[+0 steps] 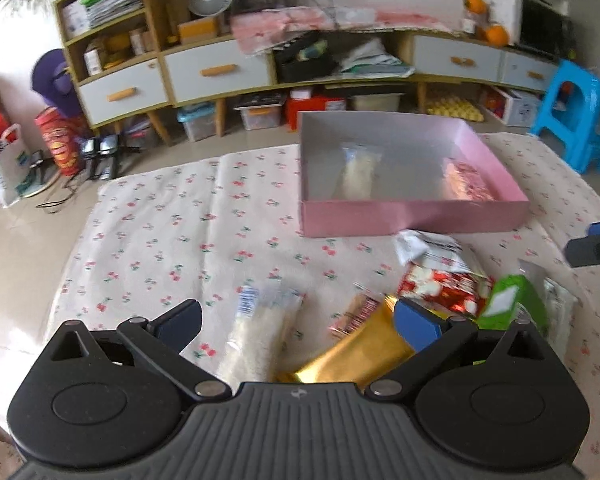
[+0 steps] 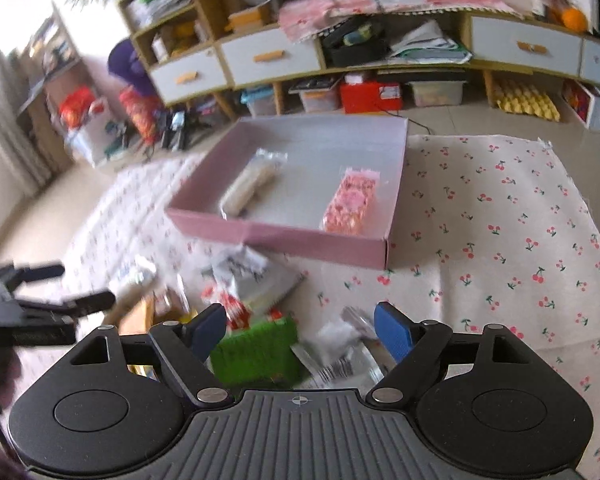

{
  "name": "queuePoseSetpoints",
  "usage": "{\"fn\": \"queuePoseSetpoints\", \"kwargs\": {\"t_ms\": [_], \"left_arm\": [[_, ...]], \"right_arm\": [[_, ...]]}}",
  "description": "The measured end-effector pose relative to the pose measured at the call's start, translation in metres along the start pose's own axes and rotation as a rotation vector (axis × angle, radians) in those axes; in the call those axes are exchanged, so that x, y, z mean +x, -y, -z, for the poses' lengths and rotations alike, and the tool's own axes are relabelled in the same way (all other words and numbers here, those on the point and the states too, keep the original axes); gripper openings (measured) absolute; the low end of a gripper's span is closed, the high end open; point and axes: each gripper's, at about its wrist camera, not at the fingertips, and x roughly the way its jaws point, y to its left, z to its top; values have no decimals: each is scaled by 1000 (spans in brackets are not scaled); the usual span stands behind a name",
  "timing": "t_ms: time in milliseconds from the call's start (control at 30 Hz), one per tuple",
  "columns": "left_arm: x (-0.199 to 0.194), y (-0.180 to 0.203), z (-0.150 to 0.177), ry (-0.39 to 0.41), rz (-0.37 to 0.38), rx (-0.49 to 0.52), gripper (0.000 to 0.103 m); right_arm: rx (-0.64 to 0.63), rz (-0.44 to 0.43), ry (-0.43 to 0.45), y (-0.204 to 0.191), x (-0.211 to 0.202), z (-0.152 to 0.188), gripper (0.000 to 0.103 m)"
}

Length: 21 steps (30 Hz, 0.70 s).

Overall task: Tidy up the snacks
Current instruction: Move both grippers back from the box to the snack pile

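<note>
Cloth point(image 1: 148, 240) with cherry print covers the surface. Pink box point(image 1: 412, 216) sits on it, holding a white snack pack point(image 2: 248, 184) and a pink pack point(image 2: 350, 204), apart from each other. Snack pile lies on cloth just in front of box: gold pack point(image 1: 352, 356), green pack point(image 2: 256, 352), red pack point(image 1: 444, 286). Left gripper point(image 1: 296, 320) wide open, empty, over the gold pack. Right gripper point(image 2: 300, 332) open, empty, above green pack.
</note>
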Motion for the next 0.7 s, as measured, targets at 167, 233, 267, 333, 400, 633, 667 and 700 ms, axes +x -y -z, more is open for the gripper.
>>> {"fn": "queuePoseSetpoints", "kwargs": {"t_ms": [167,233,267,333,400,633,667,700], "left_arm": [[-4,8,10,55,104,96,102],[-4,10,14,70,136,124,102],[-4,12,15,75,150,136,102],[-4,15,17,87,182,154,102],[-4,17,18,89,204,167,102],[-4,18,20,91,224,170,102],[-4,18,20,91,228,170,102],[-5,17,20,92,232,170,102]], "right_arm": [[-66,-5,-22,0,-2,20,83],[-100,0,-29,-2,-3,29,83],[-106,6,-32,-3,-3,33,83],[-100,4,-55,-4,0,38,83],[-76,-5,-83,-5,5,43,83],[18,-23,-172,-15,28,51,83],[38,-21,-180,-16,32,53,83],[58,-19,-184,-16,34,53,86]]}}
